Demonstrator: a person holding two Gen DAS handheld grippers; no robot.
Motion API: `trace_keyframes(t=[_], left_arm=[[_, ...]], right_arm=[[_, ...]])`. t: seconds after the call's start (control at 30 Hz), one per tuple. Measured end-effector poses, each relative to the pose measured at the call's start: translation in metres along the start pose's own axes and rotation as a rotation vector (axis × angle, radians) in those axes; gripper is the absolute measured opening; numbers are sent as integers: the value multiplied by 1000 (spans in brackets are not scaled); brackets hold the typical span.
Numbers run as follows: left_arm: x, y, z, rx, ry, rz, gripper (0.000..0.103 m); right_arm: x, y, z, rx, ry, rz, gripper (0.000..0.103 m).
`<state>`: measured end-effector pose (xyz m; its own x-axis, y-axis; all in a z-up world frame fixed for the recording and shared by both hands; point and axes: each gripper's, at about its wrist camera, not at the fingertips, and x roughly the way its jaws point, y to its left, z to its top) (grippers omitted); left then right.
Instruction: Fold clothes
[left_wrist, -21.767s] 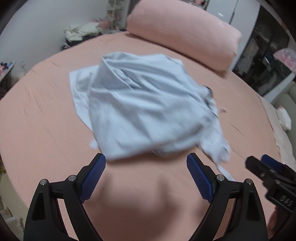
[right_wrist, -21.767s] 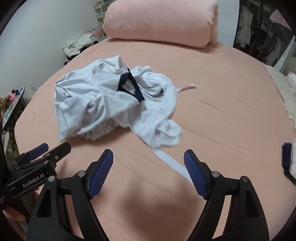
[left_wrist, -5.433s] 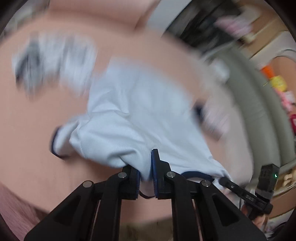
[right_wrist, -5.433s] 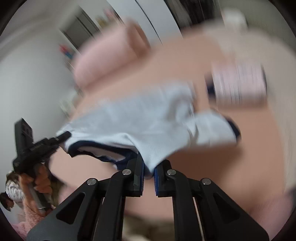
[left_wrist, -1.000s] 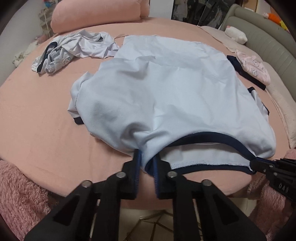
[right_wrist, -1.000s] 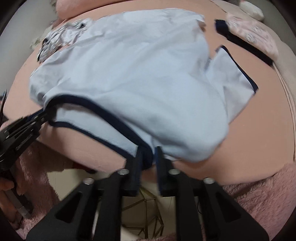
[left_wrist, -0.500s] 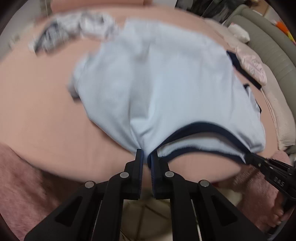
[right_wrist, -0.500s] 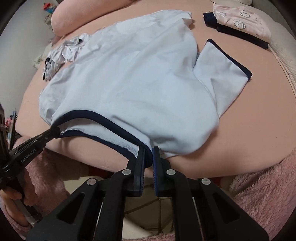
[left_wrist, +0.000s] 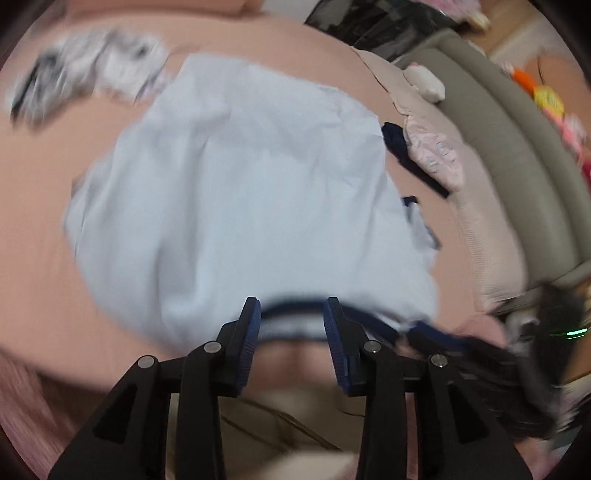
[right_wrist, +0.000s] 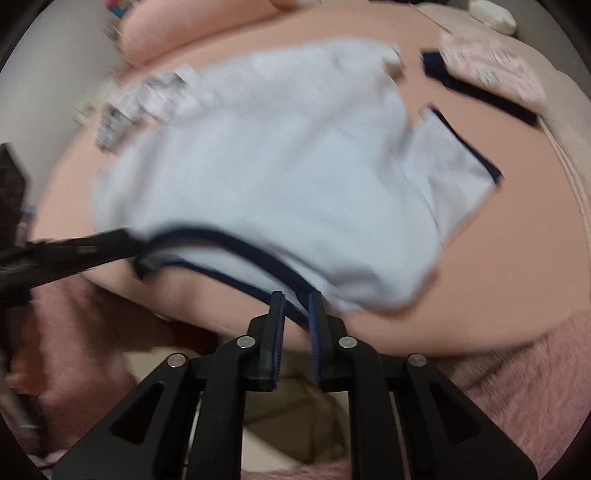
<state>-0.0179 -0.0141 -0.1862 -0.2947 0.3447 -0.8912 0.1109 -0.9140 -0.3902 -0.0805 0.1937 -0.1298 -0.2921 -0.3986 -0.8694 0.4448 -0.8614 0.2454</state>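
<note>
both claws are hovering at the pale blue shirt's (left_wrist: 236, 206) navy collar: left gripper (left_wrist: 291, 339) is gaping empty, right gripper (right_wrist: 295, 317) is barely parted; no writing is legible.

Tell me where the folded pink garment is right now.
The folded pink garment lies upper right in both wrist views, at the bed's far right edge, atop a dark navy item, beyond the light blue shirt.
</note>
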Motion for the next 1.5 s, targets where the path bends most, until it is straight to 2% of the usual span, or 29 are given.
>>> trace_keyframes(t=[0.03, 0.13, 0.23, 0.33, 0.4, 0.47, 0.53, 0.6, 0.67, 0.73, 0.8, 0.83, 1.0, 1.1, 1.17, 1.23, 1.33, 1.43, 1.5], left_arm=[[4, -3, 4, 20, 1, 15, 37], [15, -14, 17, 78, 4, 59, 36], [12, -13, 4, 95, -2, 87, 36], [3, -5, -10, 77, -24, 60, 36], [-8, 3, -15, 34, -45, 6, 36], [-23, 16, -21, -38, -80, -44, 37], [-34, 29, -26, -76, -135, -18, 37], [-42, 41, -30, -101, -187, 50, 38], [-41, 55, -29, -164, -192, 83, 38], [-40, 73, -26, -242, -189, 87, 38], [-49, 84, -25, -287, -228, 77, 38], [-57, 90, -24, -298, -243, 72, 38], [-85, 132, 4, -374, -269, 95, 43], [-77, 148, 36, -350, -250, 156, 43], [-60, 150, 53, -306, -183, 185, 43], [-49, 146, 55, -276, -168, 130, 43], [-37, 137, 51, -222, -163, 35, 42], [-32, 129, 44, -148, -158, -35, 44], [-33, 135, 45, -175, -169, -94, 44]], right_arm=[[-5, -1, 6, 24, -43, 7, 21], [9, -15, 16, 71, -63, -94, 23], [41, -30, 2, 73, 86, -147, 20], [34, -37, -15, 70, 87, -141, 20], [28, -40, -14, 78, 100, -131, 20], [19, -43, -10, 75, 85, -73, 22], [9, -41, -9, 50, 57, -9, 22], [1, -28, -11, 29, 36, 16, 23], [9, -16, -12, -8, 32, 6, 24], [31, -15, -7, -30, 72, -50, 24], [43, -25, -2, -8, 119, -75, 22], [48, -30, 0, 5, 143, -87, 22], [42, -37, -7, -11, 142, -226, 22], [35, -13, 10, -52, 114, -175, 24], [30, 5, 21, -81, 95, -137, 24], [25, 22, 33, -109, 76, -99, 25], [23, 59, 37, -145, 81, 36, 25], [35, 107, 30, -263, 65, 23, 25], [48, 113, 32, -285, 80, -20, 25]])
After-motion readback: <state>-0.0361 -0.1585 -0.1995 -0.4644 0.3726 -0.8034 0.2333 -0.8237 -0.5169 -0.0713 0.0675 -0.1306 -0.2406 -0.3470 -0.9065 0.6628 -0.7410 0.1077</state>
